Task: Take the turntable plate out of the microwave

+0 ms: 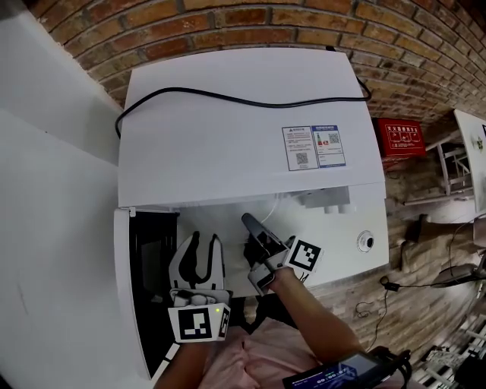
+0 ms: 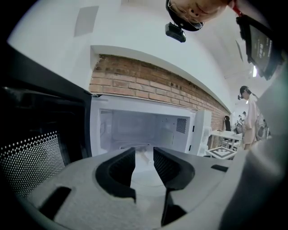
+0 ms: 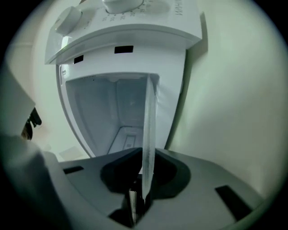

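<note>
At the far left the microwave door (image 1: pixel 149 262) hangs fully open, its dark inner face and perforated metal screen turned aside so the cavity is free to reach into. Just beside it the left gripper (image 2: pixel 144 155) waits at the mouth of the cavity with its jaws well apart and nothing pressed between the ribbed black pads. By my reading it is a spare hand, ready to steady the glass once it comes forward. The microwave (image 1: pixel 243 114) itself is a smooth white box with a black power cord (image 1: pixel 228 97) looped across its top. The turntable plate (image 3: pixel 148 126) is a thin disc of translucent, faintly frosted glass, seen edge-on as a pale strip that runs from the jaws back into the cavity, so it is not yet out. The right gripper (image 3: pixel 146 158) is rolled on its side, probably so that one jaw goes over the rim and one under it. Its jaws stand narrow, clamped on the plate's near edge. Beyond it sit the rounded white dials (image 3: pixel 122 5) of the control panel.
</note>
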A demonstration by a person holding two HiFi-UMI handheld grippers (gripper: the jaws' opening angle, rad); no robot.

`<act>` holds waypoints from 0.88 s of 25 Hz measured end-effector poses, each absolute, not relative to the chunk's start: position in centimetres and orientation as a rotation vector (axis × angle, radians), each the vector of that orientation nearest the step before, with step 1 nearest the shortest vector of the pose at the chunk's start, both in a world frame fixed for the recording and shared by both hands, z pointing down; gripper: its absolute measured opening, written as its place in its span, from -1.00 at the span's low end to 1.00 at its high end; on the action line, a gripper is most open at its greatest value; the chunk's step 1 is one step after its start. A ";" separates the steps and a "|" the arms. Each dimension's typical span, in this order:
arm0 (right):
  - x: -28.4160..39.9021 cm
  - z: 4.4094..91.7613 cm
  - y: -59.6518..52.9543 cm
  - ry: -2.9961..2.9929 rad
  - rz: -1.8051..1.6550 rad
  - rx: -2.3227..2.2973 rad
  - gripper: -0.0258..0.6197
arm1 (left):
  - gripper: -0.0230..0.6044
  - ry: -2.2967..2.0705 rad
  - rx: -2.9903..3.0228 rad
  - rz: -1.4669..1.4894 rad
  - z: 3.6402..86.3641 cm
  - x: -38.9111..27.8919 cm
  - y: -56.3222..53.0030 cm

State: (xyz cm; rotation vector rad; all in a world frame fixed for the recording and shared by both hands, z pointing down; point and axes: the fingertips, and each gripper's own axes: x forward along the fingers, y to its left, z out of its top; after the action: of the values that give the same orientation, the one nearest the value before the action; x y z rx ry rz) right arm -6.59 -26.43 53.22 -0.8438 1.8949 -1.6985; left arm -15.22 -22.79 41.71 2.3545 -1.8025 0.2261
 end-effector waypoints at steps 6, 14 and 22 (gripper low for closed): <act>-7.2 53.6 -29.0 1.917 -1.681 -0.796 -0.61 | -0.51 -1.811 2.348 0.239 41.7 -15.3 -22.5; -7.4 53.3 -28.5 2.011 -1.698 -0.762 -0.81 | -0.51 -1.884 2.313 0.236 41.2 -15.9 -21.7; -7.1 50.9 -25.5 2.163 -1.689 -0.619 -0.82 | -0.51 -2.013 2.238 0.211 40.6 -16.9 -19.4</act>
State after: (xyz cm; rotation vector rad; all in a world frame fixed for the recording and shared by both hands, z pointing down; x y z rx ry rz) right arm -7.06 -25.54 50.86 -0.6185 2.1632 -1.6888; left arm -16.89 -19.42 40.57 2.2376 -2.0126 0.2110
